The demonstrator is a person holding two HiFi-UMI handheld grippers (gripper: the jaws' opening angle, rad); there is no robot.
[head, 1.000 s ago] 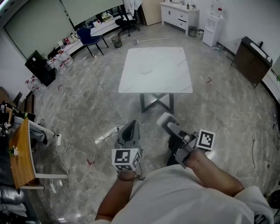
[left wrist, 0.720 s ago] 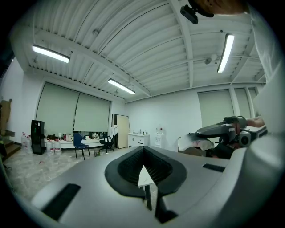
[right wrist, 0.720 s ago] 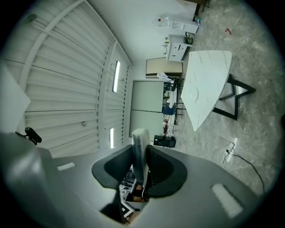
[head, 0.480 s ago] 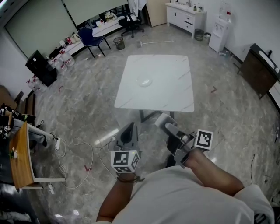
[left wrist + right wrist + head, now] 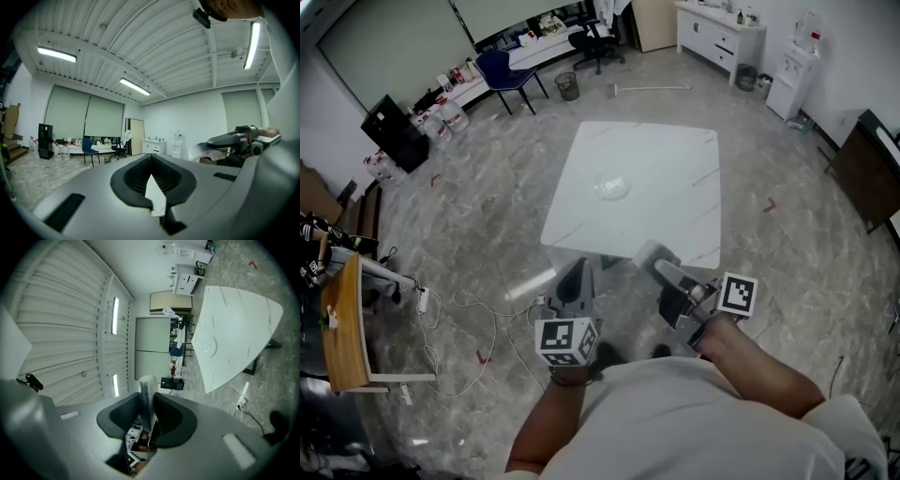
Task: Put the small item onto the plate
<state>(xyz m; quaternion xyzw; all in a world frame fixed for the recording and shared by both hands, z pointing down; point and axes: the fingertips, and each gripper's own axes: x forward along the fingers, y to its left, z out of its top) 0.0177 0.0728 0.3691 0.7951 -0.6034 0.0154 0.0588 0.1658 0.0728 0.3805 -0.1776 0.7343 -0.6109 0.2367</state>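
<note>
A clear glass plate (image 5: 612, 186) lies left of centre on the white marble-look table (image 5: 675, 202), which stands ahead of both grippers. My right gripper (image 5: 659, 265) is held level short of the table's near edge, shut on a small white wrapped item (image 5: 653, 253). The item stands upright between the pads in the right gripper view (image 5: 147, 399), where the plate (image 5: 209, 346) shows on the table (image 5: 243, 310). My left gripper (image 5: 577, 274) is beside it to the left, jaws together and holding nothing (image 5: 151, 172). The left gripper view also catches the right gripper (image 5: 234, 140).
White cables (image 5: 459, 309) trail on the floor at the left beside a wooden desk (image 5: 342, 323). A blue chair (image 5: 502, 70) and a bin stand beyond the table. A white cabinet (image 5: 722, 33) and a dark cabinet (image 5: 872, 164) line the right side.
The table and plate have drawn nearer and lower in the head view as the person walked toward them. Both grippers keep the same pose, and the right one still grips the item.
</note>
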